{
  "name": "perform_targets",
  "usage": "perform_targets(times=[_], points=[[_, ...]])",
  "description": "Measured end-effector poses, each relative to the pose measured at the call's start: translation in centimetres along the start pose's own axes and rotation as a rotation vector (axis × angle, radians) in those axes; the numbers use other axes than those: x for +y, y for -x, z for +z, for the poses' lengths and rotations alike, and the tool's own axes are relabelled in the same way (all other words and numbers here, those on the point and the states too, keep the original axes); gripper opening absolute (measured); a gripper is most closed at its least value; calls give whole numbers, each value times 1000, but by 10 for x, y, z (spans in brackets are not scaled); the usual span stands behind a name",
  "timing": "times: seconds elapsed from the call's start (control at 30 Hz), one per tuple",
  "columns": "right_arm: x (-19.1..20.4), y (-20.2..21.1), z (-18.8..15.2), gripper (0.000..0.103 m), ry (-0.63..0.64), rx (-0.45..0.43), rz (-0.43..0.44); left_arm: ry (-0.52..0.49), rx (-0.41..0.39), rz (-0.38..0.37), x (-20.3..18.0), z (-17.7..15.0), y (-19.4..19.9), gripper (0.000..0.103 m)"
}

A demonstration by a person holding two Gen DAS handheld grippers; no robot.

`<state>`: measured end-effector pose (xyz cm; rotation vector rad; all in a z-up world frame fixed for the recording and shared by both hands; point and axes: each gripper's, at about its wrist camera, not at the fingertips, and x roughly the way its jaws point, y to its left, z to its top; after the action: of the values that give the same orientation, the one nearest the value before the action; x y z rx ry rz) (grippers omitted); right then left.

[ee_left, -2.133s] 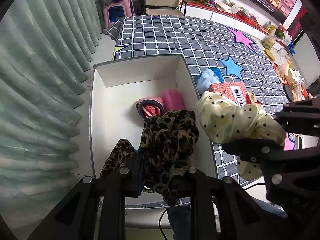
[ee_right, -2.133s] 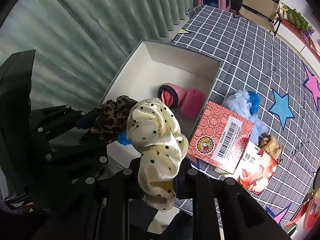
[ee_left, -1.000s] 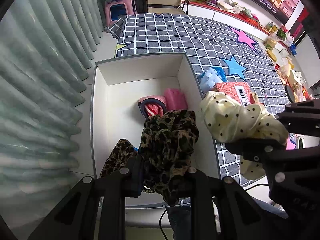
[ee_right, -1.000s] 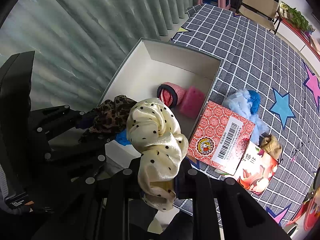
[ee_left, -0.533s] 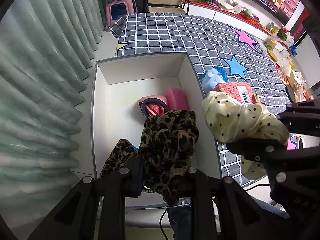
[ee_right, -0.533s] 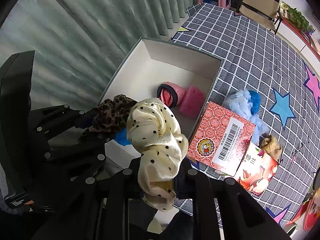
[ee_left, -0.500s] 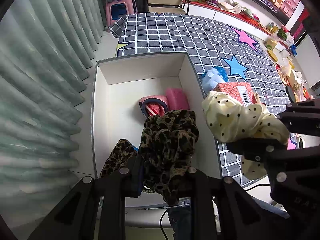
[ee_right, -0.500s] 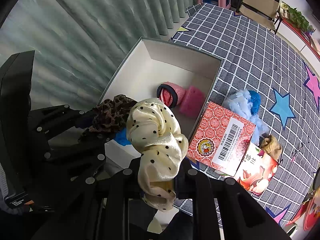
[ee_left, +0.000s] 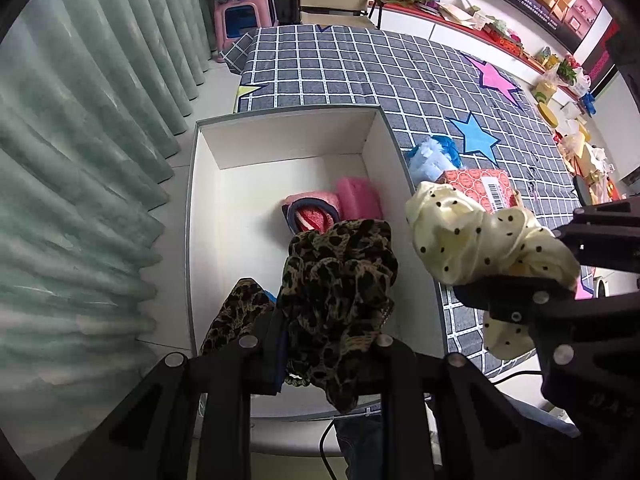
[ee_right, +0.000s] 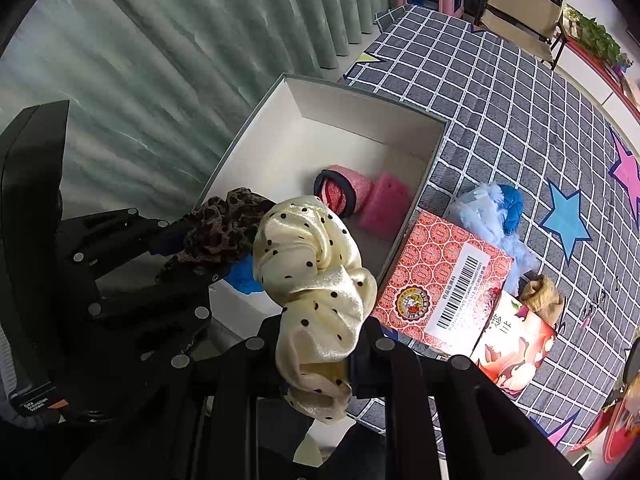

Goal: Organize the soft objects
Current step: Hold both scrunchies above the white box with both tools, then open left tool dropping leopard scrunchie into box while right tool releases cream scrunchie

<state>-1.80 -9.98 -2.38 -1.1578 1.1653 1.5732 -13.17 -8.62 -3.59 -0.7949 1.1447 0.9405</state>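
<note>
Your left claw (ee_left: 316, 344) is clamped on the leopard scrunchie (ee_left: 340, 280), which you hold above the near end of the box (ee_left: 208, 128), likely so it can drop straight in beside the pink roll (ee_left: 310, 216) and sponge (ee_left: 358, 200) lying by the box's right wall. Your right claw (ee_right: 316, 344) is pinched shut on the dotted scrunchie (ee_right: 312, 264) just outside the box's near right corner, probably waiting its turn. The blue fluff (ee_right: 492, 208) and tan scrunchie (ee_right: 542, 292) lie right of the box, beside the red carton (ee_right: 444, 280).
</note>
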Motion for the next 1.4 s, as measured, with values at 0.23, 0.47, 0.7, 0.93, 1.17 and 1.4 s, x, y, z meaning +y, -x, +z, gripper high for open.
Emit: perform_targets(times=[0.23, 0.47, 0.7, 0.93, 1.17, 1.4], points=[[4, -3, 6, 20, 21, 11, -2, 26, 1, 0, 6, 1, -1, 24], [-6, -9, 17, 20, -7, 21, 4, 48, 1, 12, 13, 6, -8, 24], [-26, -11, 42, 20, -82, 9, 25, 72, 6, 39, 23, 17, -18, 24], [-37, -19, 63, 20, -131, 27, 47, 94, 44, 41, 28, 21, -33, 24], [-30, -31, 73, 20, -100, 54, 49, 107, 75, 47, 27, 15, -42, 24], [-26, -40, 79, 20, -75, 63, 46, 110, 91, 53, 26, 11, -47, 27]])
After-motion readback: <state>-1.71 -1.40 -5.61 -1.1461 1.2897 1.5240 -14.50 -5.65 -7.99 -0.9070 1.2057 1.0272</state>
